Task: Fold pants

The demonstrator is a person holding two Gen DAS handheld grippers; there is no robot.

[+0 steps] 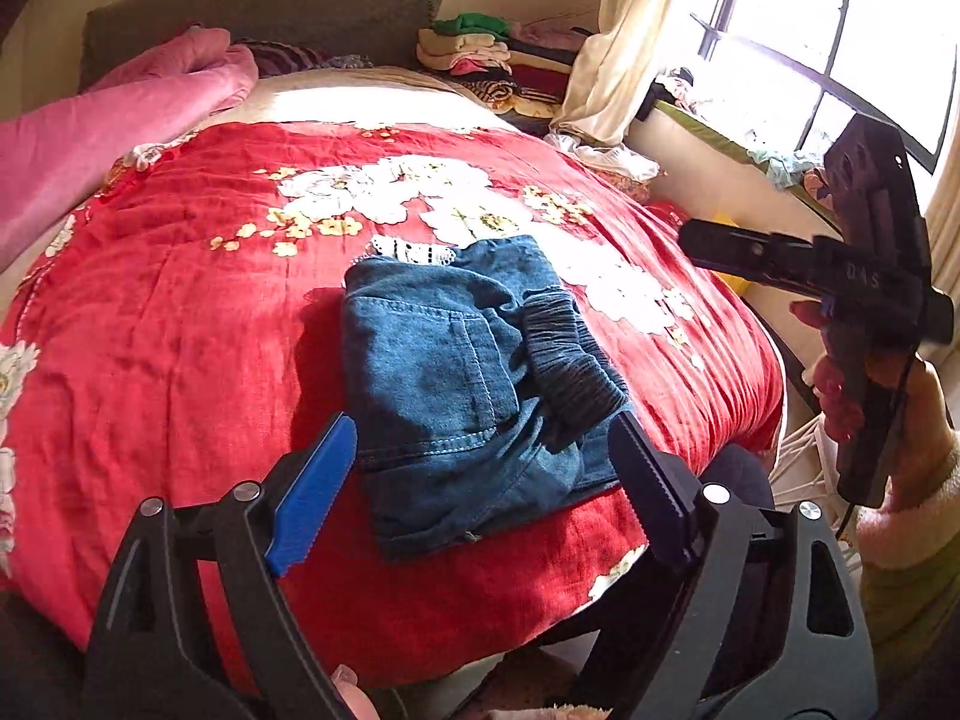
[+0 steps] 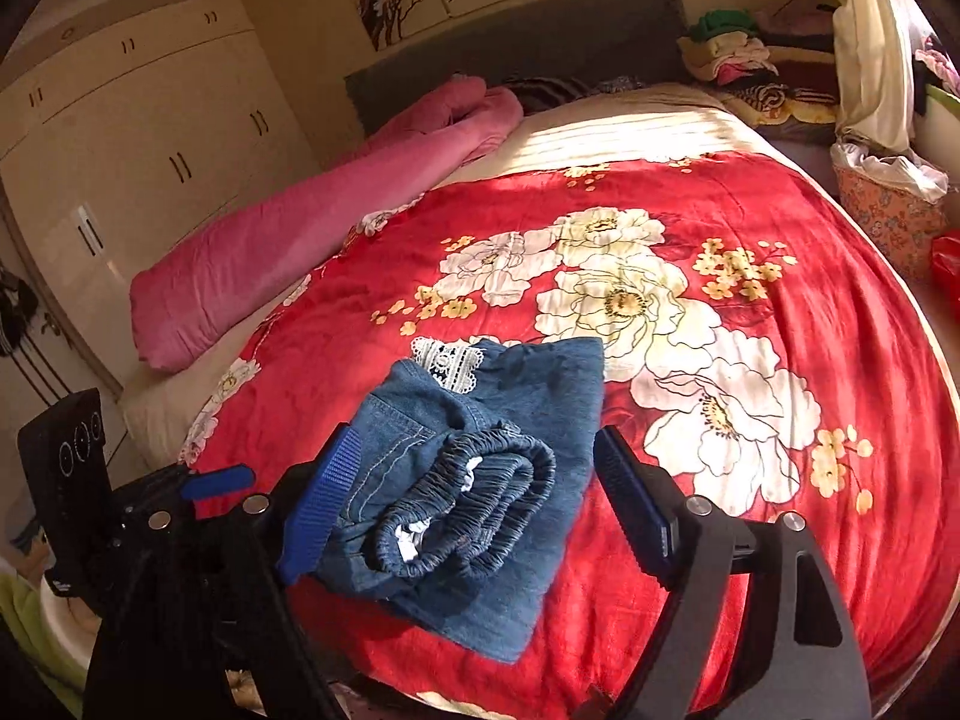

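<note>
Folded denim pants (image 1: 474,384) on the red floral blanket (image 1: 180,360), near the foot edge of the bed, well apart from the pink bolster (image 2: 312,228) and the stacked clothes (image 1: 498,60) at the headboard end. Elastic waistband (image 2: 474,498) bunched on top of the bundle, on its window side; white lace trim (image 2: 450,360) peeking out at the headboard-side edge of the bundle. Left gripper (image 1: 480,468) above the bed-edge side of the pants, jaws wide apart, nothing between them. Right gripper (image 2: 474,510) likewise spread and empty, raised clear of the cloth on the window side of the pants. Judged status: main folds complete, final tidying or release in hand. For a clean finish: keep both jaws apart while withdrawing, lift straight up and away from the bundle to avoid snagging the gathered elastic. If squaring is wanted, press lightly with one finger flat on the waistband hump, toward the centre of the bundle, not toward the bed edge. Avoid dragging across the blanket: soft surface, bundle likely to shift or unroll. Risk: thick waistband roll springing open; lower layer at the bed edge sliding off.
</note>
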